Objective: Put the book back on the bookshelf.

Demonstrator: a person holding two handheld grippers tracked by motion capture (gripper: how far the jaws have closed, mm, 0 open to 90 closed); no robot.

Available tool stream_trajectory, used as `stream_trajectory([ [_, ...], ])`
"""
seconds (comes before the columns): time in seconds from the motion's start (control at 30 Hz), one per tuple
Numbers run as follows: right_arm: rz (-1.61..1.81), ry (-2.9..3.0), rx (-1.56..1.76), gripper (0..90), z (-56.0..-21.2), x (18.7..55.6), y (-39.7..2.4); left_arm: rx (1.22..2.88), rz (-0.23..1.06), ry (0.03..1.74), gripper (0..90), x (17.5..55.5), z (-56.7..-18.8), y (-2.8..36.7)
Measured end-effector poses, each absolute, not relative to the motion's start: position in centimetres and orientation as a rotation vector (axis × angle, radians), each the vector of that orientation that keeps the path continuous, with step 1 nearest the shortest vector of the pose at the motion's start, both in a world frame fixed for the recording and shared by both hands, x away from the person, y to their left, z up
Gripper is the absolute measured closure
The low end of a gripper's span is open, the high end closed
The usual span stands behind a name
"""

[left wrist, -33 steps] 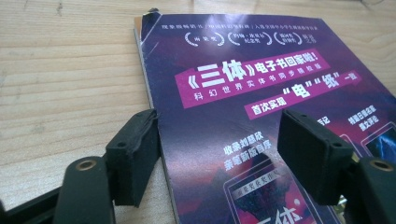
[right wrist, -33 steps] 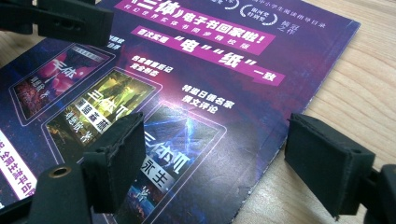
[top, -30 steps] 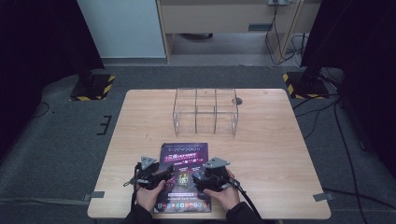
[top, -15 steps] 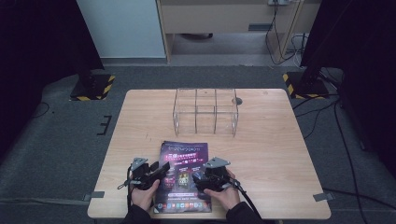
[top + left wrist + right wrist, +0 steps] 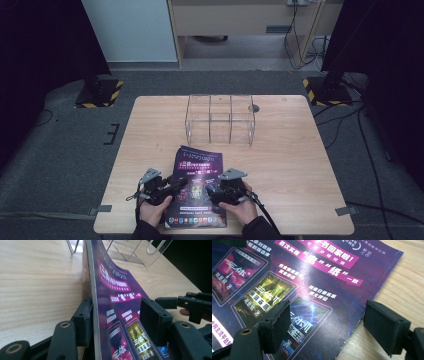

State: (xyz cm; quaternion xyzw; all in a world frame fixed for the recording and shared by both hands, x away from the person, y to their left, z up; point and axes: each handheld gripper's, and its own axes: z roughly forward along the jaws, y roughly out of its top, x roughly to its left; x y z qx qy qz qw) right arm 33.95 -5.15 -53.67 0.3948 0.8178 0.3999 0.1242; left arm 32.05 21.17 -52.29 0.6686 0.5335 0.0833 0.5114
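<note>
Seen from above: a light wooden table [image 5: 300, 165], with a clear three-compartment organiser [image 5: 220, 119] standing toward its far edge. Near the front edge, well apart from the organiser, a purple magazine [image 5: 196, 187] printed with pink banners and small cover pictures.

At the magazine's left edge, the left gripper [image 5: 172, 185], held in the person's left hand [image 5: 154, 210]. In the left gripper view, jaws parted around the raised edge of the magazine [image 5: 117, 305]: one pad under it on the table side, the other standing off above the printed cover, so nothing clamped.

At the magazine's right side, the right gripper [image 5: 214, 192], held in the right hand [image 5: 241, 209]. In the right gripper view, jaws wide open, straddling the magazine's right edge [image 5: 312, 290]: one pad over the cover, the other over bare wood [image 5: 407, 290]. Gripping nothing.
</note>
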Motion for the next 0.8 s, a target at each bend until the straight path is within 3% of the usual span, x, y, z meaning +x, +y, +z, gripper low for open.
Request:
stream_trajectory([
  [0.37, 1.165, 2.384, 1.150, 21.9, -53.7, 33.9, -5.1, 1.699, 0.197, 1.285, 48.4, 33.0, -52.3, 20.7],
  [0.53, 1.162, 2.385, 1.147, 21.9, -53.7, 33.9, -5.1, 1.811, 0.295, 1.320, 46.6, 33.2, -52.6, 20.2],
  [0.8, 1.161, 2.386, 1.142, 21.9, -53.7, 33.9, -5.1, 1.786, 0.245, 1.353, 42.9, 34.0, -53.3, 20.5],
])
